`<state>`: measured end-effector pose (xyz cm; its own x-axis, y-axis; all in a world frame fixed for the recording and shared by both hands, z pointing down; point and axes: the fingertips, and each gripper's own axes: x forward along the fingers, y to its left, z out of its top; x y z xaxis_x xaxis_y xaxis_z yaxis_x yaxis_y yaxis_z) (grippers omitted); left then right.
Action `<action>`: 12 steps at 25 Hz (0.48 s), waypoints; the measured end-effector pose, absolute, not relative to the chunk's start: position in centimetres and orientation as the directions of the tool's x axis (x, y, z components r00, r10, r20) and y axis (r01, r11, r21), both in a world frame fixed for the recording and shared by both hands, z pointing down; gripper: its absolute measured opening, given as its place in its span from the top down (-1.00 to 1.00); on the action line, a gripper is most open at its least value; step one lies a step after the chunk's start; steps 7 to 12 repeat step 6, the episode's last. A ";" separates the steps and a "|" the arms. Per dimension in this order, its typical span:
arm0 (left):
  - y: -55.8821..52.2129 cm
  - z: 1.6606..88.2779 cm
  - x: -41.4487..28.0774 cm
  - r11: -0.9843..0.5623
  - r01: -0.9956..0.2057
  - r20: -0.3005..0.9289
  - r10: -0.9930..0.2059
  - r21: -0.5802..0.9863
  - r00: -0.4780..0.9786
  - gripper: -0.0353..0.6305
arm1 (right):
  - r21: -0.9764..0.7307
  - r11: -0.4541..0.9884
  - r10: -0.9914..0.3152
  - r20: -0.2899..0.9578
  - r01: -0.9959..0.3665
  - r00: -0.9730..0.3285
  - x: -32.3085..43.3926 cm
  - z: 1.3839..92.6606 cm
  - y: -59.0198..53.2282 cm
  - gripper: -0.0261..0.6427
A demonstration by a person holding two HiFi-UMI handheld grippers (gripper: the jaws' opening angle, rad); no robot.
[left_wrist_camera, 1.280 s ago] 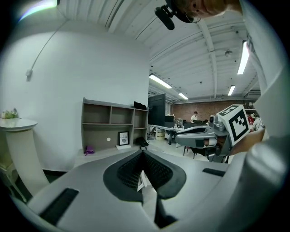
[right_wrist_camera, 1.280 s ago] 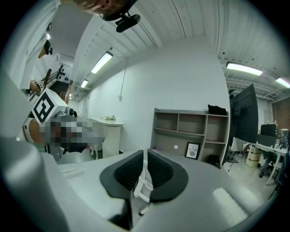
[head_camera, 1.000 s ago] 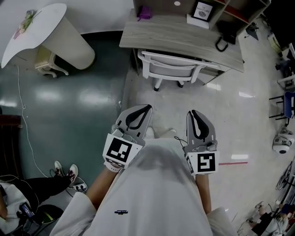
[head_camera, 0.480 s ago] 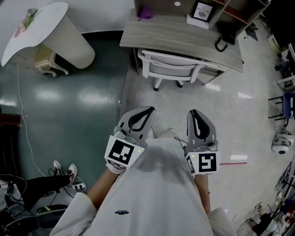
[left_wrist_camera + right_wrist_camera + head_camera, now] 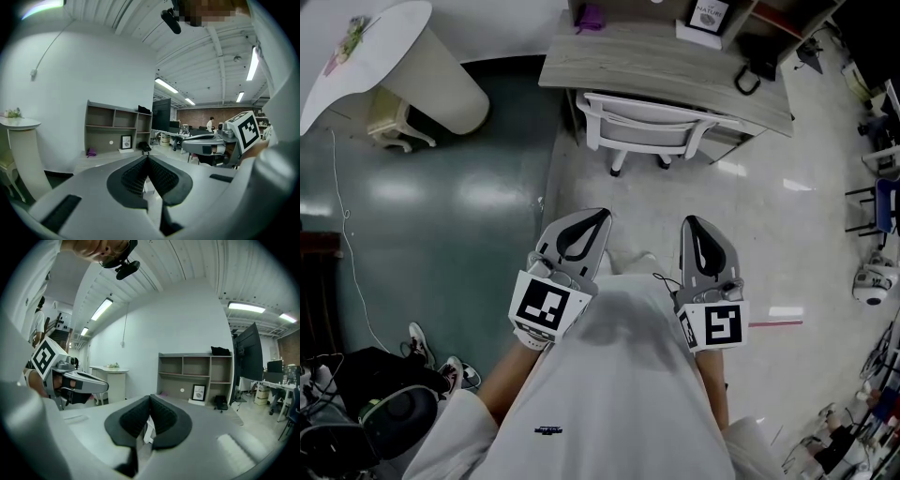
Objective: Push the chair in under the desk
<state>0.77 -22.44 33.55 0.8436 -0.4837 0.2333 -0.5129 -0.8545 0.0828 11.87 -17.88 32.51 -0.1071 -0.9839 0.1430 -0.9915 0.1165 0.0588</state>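
Head view, looking steeply down: a white chair point(image 5: 649, 124) stands at the upper centre of the frame, against the front edge of a pale wood-grain desk point(image 5: 656, 66). The chair has a wide, curved backrest with a long open slot across it, and short arms that sweep forward at either end. Its back faces the person. The seat is mostly hidden under the desk top, and parts of a white base show beneath it on the glossy, light floor point(image 5: 675, 202). On the desk, along the top edge of the frame, are a small framed picture point(image 5: 709, 17) and a purple object point(image 5: 589, 16). Well apart from the chair, at the centre of the frame, the person holds two grey grippers side by side, both pointing up the frame toward it. The left gripper point(image 5: 602, 215) has its jaws clenched together with nothing between them. The right gripper point(image 5: 691, 221) has just closed its jaws, and they too meet on nothing. Neither gripper touches the chair.
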 end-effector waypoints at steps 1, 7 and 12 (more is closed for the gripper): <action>-22.4 33.6 0.8 -0.855 -0.511 0.236 -0.481 0.085 0.844 0.88 | 0.059 0.116 -0.984 0.144 -0.992 -0.106 11.9 32.5 -17.9 0.89; -21.9 33.5 1.0 -0.857 -0.505 0.250 -0.469 0.106 0.847 0.88 | 0.056 0.113 -0.984 0.144 -0.992 -0.104 12.0 32.5 -17.8 0.89; -21.9 33.5 1.0 -0.857 -0.505 0.250 -0.469 0.106 0.847 0.88 | 0.056 0.113 -0.984 0.144 -0.992 -0.104 12.0 32.5 -17.8 0.89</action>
